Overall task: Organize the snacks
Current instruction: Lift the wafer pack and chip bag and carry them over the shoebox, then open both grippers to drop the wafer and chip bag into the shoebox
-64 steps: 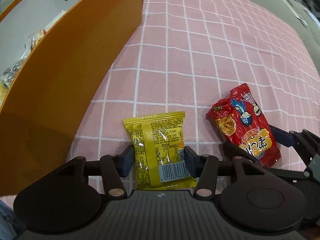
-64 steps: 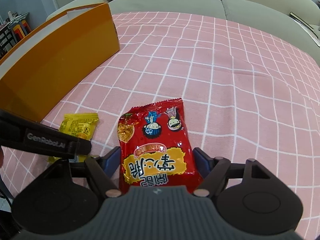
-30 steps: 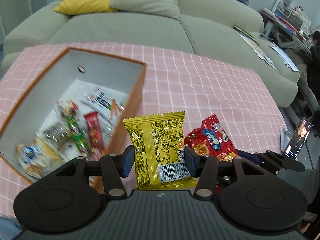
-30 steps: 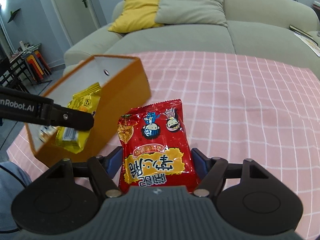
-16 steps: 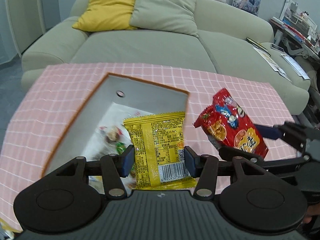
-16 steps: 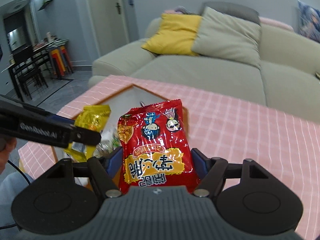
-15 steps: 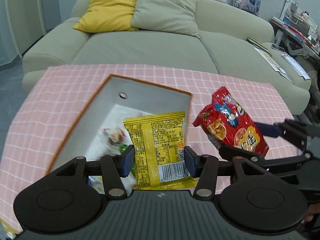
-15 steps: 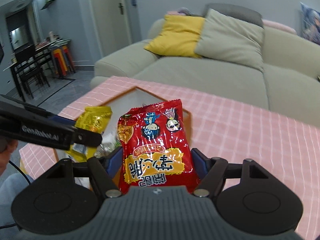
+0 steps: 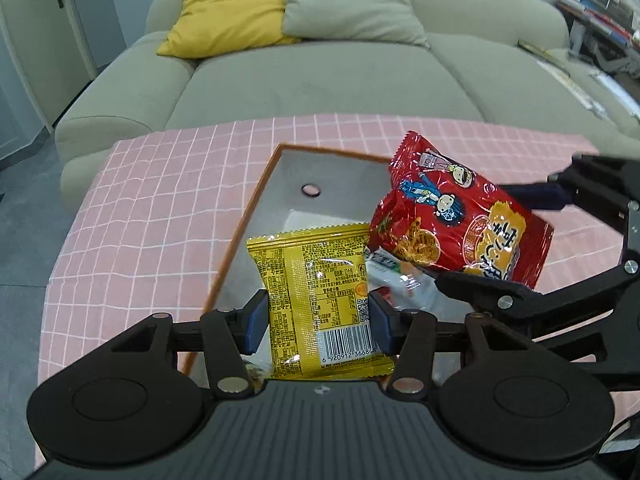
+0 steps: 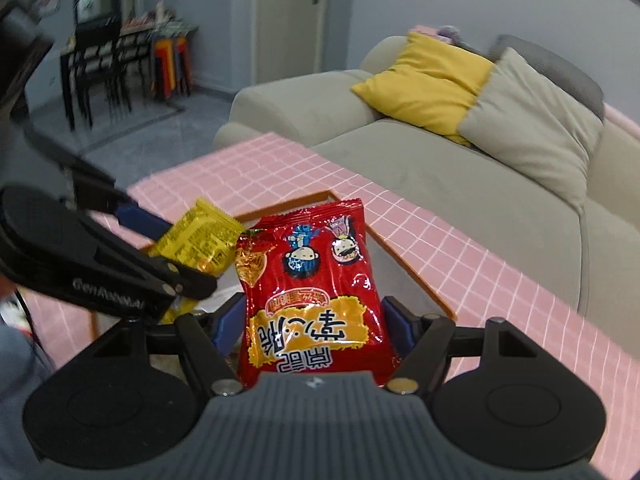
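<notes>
My left gripper (image 9: 318, 322) is shut on a yellow snack packet (image 9: 320, 300), holding it upright above the near end of an orange box (image 9: 256, 200) with a grey inside. My right gripper (image 10: 314, 322) is shut on a red snack packet (image 10: 312, 292) with cartoon faces. In the left wrist view that red packet (image 9: 460, 224) hangs over the box's right side. In the right wrist view the yellow packet (image 10: 200, 240) and the left gripper's arm sit just to the left. Several wrapped snacks (image 9: 404, 280) lie in the box, mostly hidden by the packets.
The box stands on a table with a pink checked cloth (image 9: 160, 208). Behind it is a grey-green sofa (image 9: 320, 80) with a yellow cushion (image 9: 228, 8) and a grey cushion. A dark table with stools (image 10: 120, 60) stands far left in the room.
Both grippers have carried their packets further over the box; it now lies under them. The red packet has moved in close to the yellow one, and the right wrist view has rolled.
</notes>
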Demonstrator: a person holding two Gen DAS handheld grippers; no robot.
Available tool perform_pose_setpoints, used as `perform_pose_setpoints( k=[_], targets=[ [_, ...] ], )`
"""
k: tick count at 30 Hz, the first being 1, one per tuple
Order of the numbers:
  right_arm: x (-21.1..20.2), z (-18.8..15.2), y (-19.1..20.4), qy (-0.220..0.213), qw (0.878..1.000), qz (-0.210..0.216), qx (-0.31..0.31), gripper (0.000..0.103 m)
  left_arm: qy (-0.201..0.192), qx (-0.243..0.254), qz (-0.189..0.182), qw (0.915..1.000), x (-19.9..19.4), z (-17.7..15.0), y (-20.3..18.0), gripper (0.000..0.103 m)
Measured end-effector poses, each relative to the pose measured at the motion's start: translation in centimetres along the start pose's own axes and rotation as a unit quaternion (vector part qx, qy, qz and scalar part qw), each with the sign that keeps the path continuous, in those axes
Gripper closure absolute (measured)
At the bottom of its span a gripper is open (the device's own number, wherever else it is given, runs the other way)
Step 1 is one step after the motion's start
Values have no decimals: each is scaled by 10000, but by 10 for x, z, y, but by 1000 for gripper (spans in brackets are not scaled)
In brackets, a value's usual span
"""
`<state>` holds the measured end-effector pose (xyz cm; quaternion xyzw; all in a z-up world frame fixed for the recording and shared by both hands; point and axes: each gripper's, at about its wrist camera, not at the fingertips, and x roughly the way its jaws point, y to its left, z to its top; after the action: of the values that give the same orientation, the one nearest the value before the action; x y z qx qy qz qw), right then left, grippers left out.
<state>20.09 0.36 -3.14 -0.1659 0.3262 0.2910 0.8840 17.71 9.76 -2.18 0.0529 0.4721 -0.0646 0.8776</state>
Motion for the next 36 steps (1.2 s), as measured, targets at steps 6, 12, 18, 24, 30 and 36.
perform_pose_setpoints(
  k=[6,12,18,24,30,36],
  targets=[
    [45,3,-2,456,9977,-83,-490,34,340,603,238,9973,34,0,-4,44],
    [77,-6,2,854,9928,39,-835,34,666,844,198,9940,59,-4,-4,44],
    [94,-15,3,1087,9877,113,-1116,33,883,1060,134,9903,73,-8,-5,44],
    [111,-26,1,1377,9817,319,-1279,33,1032,1086,-27,9887,91,-8,-3,44],
    [115,-23,-3,1473,9802,539,-1205,32,1146,994,-159,9883,103,-8,1,43],
    [110,-20,-4,1478,9819,647,-988,25,1149,895,-193,9892,97,-8,5,35]
  ],
)
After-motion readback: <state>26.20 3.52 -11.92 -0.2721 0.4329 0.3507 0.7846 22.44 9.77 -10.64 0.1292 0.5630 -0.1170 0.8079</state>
